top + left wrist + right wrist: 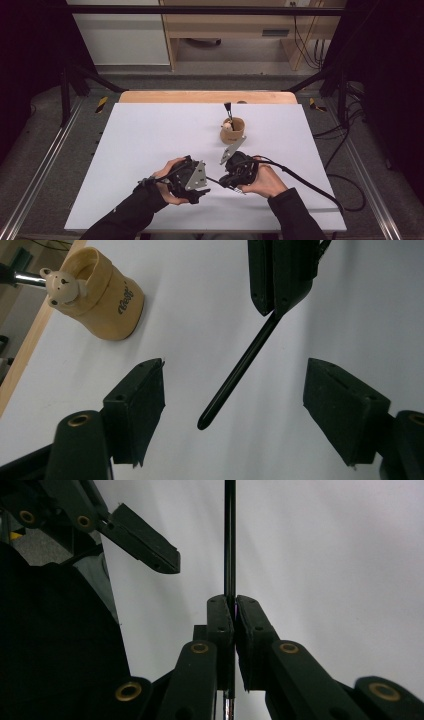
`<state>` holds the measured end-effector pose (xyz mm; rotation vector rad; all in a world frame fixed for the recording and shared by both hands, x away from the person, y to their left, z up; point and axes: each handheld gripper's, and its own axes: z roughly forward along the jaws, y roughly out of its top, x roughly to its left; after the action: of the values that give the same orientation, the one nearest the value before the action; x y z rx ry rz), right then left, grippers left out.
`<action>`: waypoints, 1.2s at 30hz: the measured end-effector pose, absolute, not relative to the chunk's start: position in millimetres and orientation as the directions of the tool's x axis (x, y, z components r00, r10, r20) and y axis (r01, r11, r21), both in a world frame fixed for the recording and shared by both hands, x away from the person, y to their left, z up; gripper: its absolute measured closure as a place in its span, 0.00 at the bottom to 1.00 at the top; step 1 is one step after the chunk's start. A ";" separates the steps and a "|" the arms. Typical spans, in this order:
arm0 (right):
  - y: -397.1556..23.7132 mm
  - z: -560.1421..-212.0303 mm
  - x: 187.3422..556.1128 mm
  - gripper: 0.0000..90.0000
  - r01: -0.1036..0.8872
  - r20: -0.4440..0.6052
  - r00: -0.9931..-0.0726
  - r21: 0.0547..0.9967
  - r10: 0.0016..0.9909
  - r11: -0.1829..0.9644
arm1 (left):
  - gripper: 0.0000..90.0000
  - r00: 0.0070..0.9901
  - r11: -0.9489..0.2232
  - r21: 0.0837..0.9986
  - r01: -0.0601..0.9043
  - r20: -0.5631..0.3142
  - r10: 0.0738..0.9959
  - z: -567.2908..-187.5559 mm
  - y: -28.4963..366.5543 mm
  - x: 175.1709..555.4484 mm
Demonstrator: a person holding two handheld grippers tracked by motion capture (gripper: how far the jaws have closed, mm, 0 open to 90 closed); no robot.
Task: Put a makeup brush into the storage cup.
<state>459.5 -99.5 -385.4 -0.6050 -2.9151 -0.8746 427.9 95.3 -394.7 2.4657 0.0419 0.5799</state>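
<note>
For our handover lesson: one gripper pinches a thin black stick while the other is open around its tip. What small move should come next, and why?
Probably shutting the left gripper on the thin black stick: its jaws stand open either side of the free tip, while the right gripper pinches the other end.

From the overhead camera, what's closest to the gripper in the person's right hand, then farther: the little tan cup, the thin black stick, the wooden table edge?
1. The thin black stick: clamped in the right gripper, pointing toward the left gripper.
2. The tan cup: farther up the table, just beyond that hand.
3. The wooden table edge: at the far side, behind the cup.
</note>
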 end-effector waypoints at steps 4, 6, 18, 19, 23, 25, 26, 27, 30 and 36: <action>-99.5 -385.5 459.5 0.95 0.366 0.146 -0.928 0.519 0.342 0.773 | 0.29 0.897 -0.832 0.540 -0.124 0.420 0.139 -396.4 92.9 427.2; -99.4 -385.4 459.5 0.95 0.368 0.147 -0.928 0.515 0.343 0.775 | 0.30 0.895 -0.834 0.536 -0.131 0.426 0.134 -396.8 92.5 427.0; -96.5 -384.4 458.4 0.95 0.362 0.145 -0.930 0.513 0.337 0.778 | 0.46 0.874 -0.855 0.481 -0.193 0.481 0.073 -399.9 88.9 425.3; -96.4 -384.4 458.5 0.95 0.361 0.145 -0.931 0.512 0.336 0.779 | 0.47 0.871 -0.857 0.476 -0.199 0.486 0.068 -400.4 88.5 424.7; -96.1 -384.7 458.9 0.95 0.356 0.148 -0.933 0.505 0.328 0.786 | 0.55 0.861 -0.863 0.453 -0.225 0.507 0.042 -401.6 86.8 423.5; -95.4 -385.3 458.3 0.95 0.363 0.151 -0.930 0.506 0.334 0.783 | 0.58 0.856 -0.865 0.443 -0.236 0.516 0.031 -402.6 85.8 423.2; -95.5 -385.2 458.6 0.95 0.359 0.152 -0.932 0.502 0.328 0.787 | 0.60 0.857 -0.866 0.440 -0.238 0.515 0.027 -403.0 85.3 422.8; -95.5 -385.2 458.7 0.95 0.356 0.152 -0.933 0.501 0.325 0.789 | 0.61 0.854 -0.866 0.436 -0.243 0.519 0.021 -403.5 84.7 422.6; -95.0 -385.8 458.5 0.95 0.359 0.151 -0.932 0.504 0.328 0.786 | 0.65 0.844 -0.869 0.418 -0.266 0.536 -0.001 -404.4 83.0 422.4; -94.0 -386.0 457.5 0.95 0.363 0.155 -0.930 0.505 0.332 0.783 | 0.71 0.830 -0.870 0.396 -0.294 0.557 -0.027 -406.1 79.4 420.4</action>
<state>457.5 -94.0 -386.0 -0.5684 -2.9116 -0.8434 420.4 79.4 -406.1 2.5342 -0.2373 0.7616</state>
